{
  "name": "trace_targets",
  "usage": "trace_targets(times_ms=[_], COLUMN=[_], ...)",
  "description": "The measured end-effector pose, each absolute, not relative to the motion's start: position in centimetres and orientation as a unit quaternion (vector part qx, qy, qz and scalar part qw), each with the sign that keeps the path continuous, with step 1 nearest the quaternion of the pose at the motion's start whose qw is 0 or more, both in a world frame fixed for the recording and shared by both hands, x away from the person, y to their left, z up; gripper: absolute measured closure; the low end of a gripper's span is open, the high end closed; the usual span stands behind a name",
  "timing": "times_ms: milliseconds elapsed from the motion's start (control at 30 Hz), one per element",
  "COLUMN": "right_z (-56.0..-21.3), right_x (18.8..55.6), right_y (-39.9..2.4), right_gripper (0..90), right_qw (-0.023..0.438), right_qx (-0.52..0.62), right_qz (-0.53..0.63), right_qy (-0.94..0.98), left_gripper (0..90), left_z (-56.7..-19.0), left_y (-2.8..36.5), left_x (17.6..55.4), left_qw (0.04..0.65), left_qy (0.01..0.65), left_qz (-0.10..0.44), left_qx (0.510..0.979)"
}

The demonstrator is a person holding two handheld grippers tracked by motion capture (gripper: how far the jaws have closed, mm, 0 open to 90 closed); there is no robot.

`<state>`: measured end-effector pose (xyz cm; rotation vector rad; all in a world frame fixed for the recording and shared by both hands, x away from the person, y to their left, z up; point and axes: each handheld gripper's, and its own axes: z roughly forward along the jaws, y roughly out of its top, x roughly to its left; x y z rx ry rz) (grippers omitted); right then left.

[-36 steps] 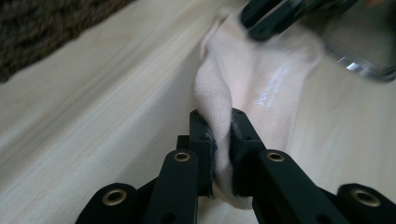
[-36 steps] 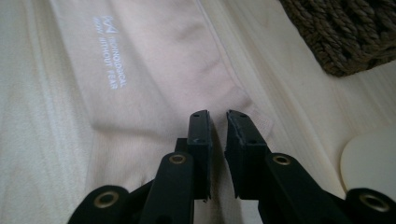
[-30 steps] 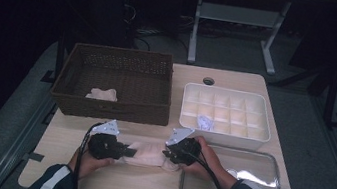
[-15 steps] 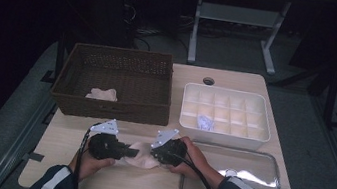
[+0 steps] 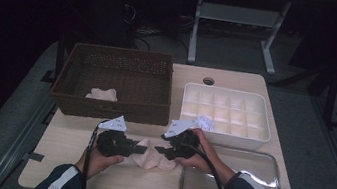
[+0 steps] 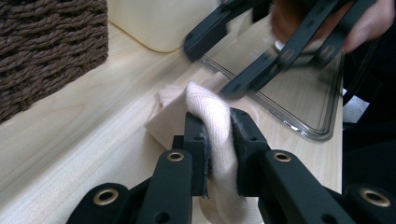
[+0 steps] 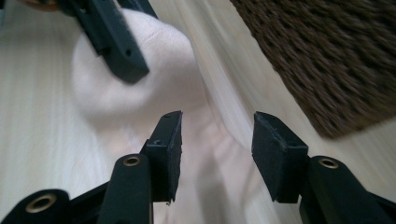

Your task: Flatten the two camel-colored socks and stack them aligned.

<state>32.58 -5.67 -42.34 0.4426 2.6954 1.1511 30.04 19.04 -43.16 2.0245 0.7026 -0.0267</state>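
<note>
Basket [image 5: 122,85]: woven, dark brown, at 11 o'clock on the table [image 5: 69,170]. A pale cloth [image 5: 102,94] lies inside it near the front wall.

Left gripper [image 5: 140,148]: low over the table at 7 o'clock, jaws pointing toward 3 o'clock. In the left gripper view the jaws stand narrow and clamp a fold of the sock [image 6: 215,140]; both pads press the fabric, which rises between them and bulges over their tips.

Sock [image 5: 152,155]: pale pink, lying on the table at 6 o'clock, between the two grippers and just in front of the basket. Its left end is in the left gripper's grip.

Right gripper [image 5: 162,150]: just to the right of the sock, jaws pointing toward 9 o'clock. Its jaws have just been opening. In the right gripper view the pads stand apart above the sock [image 7: 154,88], with fabric seen through the gap but no pad pressing on it.

Organiser [image 5: 226,116]: white, with many compartments, at 2 o'clock.

Tray [image 5: 257,163]: clear, at 4 o'clock, under the right forearm.
</note>
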Motion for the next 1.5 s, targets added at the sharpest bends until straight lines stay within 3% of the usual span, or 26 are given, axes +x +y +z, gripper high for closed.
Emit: trace_targets(times_ms=[233,567,667,833,967,1100,1233,1300,1500], right_z=[-43.0,-45.3,-45.4,-45.3,-45.3,-44.9,-44.5,-44.2,-42.8], right_x=[32.7,33.3,33.3,33.4,33.4,33.3,33.2,33.1,32.3], right_y=[-8.7,-8.1,-8.1,-8.4,-8.4,-8.6,-8.9,-9.1,-10.1], right_gripper=[54.7,55.0,54.4,51.4,50.9,51.2,52.8,54.5,65.0], right_qw=[0.085,0.075,0.078,0.076,0.078,0.075,0.075,0.075,0.083], right_qx=[0.171,0.156,0.156,0.157,0.16,0.162,0.164,0.16,0.164], right_qz=[0.324,0.296,0.298,0.297,0.3,0.305,0.307,0.309,0.328], right_qy=[0.926,0.939,0.938,0.939,0.937,0.936,0.934,0.934,0.927], left_gripper=[78.1,75.9,68.9,41.9,34.2,35.3,54.3,59.6,61.8], left_z=[-43.0,-44.3,-44.8,-44.0,-42.0,-40.9,-41.9,-42.8,-44.9], left_y=[17.0,12.8,11.9,11.8,13.5,15.6,16.7,16.4,13.6], left_x=[30.7,32.3,32.6,32.4,31.8,30.8,30.1,30.1,30.1], left_qw=[0.455,0.409,0.397,0.401,0.432,0.445,0.441,0.43,0.389], left_qy=[0.277,0.264,0.265,0.255,0.257,0.248,0.252,0.241,0.215], left_qz=[-0.003,0.017,0.014,0.032,0.035,0.039,0.027,0.015,0.01], left_qx=[0.846,0.873,0.879,0.879,0.864,0.859,0.861,0.87,0.896])
